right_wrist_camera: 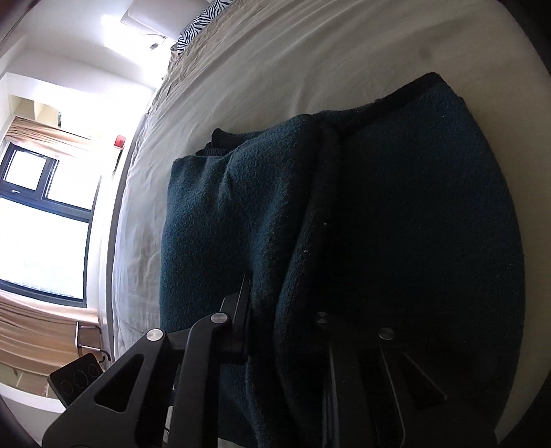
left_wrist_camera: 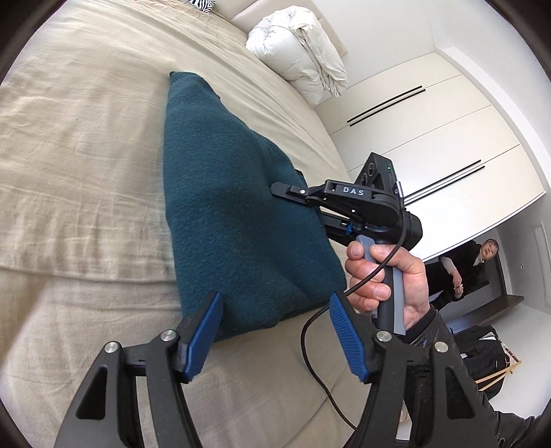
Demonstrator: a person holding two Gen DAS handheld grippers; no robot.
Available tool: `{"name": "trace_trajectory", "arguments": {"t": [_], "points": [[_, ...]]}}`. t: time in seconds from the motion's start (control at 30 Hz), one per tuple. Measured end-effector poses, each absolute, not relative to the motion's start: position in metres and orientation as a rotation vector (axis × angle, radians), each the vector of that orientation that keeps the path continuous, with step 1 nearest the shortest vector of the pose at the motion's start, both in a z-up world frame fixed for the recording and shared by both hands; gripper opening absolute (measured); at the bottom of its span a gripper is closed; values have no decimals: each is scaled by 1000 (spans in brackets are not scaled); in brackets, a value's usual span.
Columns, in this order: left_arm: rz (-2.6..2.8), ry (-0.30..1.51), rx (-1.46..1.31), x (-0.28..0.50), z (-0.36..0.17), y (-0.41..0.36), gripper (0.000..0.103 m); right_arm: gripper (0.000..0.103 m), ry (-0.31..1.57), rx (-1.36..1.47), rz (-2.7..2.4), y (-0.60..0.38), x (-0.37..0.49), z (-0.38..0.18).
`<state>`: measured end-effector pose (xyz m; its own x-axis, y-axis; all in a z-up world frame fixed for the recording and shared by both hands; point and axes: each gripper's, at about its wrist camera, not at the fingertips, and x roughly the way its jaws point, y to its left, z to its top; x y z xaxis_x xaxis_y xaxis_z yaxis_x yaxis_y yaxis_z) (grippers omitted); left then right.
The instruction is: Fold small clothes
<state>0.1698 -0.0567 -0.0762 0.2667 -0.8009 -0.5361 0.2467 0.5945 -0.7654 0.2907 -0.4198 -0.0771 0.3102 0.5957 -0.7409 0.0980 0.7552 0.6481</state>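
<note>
Fleece first: we have the teal fleece garment (left_wrist_camera: pixel 234 206) lying lengthwise on the beige bedspread (left_wrist_camera: pixel 75 155), and everything else we place from it. Nearest to us, at its closest hem, our left gripper (left_wrist_camera: pixel 275 331) stands released, its 2 blue pads (left_wrist_camera: pixel 203 334) straddling that corner with clear air on both sides, touching nothing. We read that as a set-up: jaws wide so the hem can slide between them once we drop lower.

Just beyond, on the garment's right edge, our right gripper (left_wrist_camera: pixel 286 191) comes in sideways, held by a hand (left_wrist_camera: pixel 389 279) with a black cable (left_wrist_camera: pixel 310 344) trailing down past the near hem. In the right wrist view its fingers (right_wrist_camera: pixel 241 310) are clenched on a fold of the fleece (right_wrist_camera: pixel 396 213), the cloth bunched dark between them. Our guess is that this pinch anchors the side layer, so the fabric cannot creep while the left takes the hem for the next fold. The garment looks part-folded already, narrowed to a long wedge with a doubled layer showing along that right side.

Further along, the garment's far end tapers to a blunt tip, flat on the bedspread. Well past that tip sits a rolled white duvet (left_wrist_camera: pixel 299 48), and a zebra-print pillow (right_wrist_camera: pixel 198 24) lies near the head of the bed. Off to the garment's right, beyond the bed, we see white wardrobe doors (left_wrist_camera: pixel 430 144) and a person (left_wrist_camera: pixel 468 268) far back.
</note>
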Motion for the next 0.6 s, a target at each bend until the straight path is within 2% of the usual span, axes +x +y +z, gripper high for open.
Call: {"name": "trace_trajectory", "arguments": {"t": [0.3,0.6], "points": [[-761,1088,-606,175,-75,-40,67,12,1170,602,345,-460,285,-45],[-766,1135,-575,177,-82,-47,67,13,1176,769,299,-516,273,-91]]}}
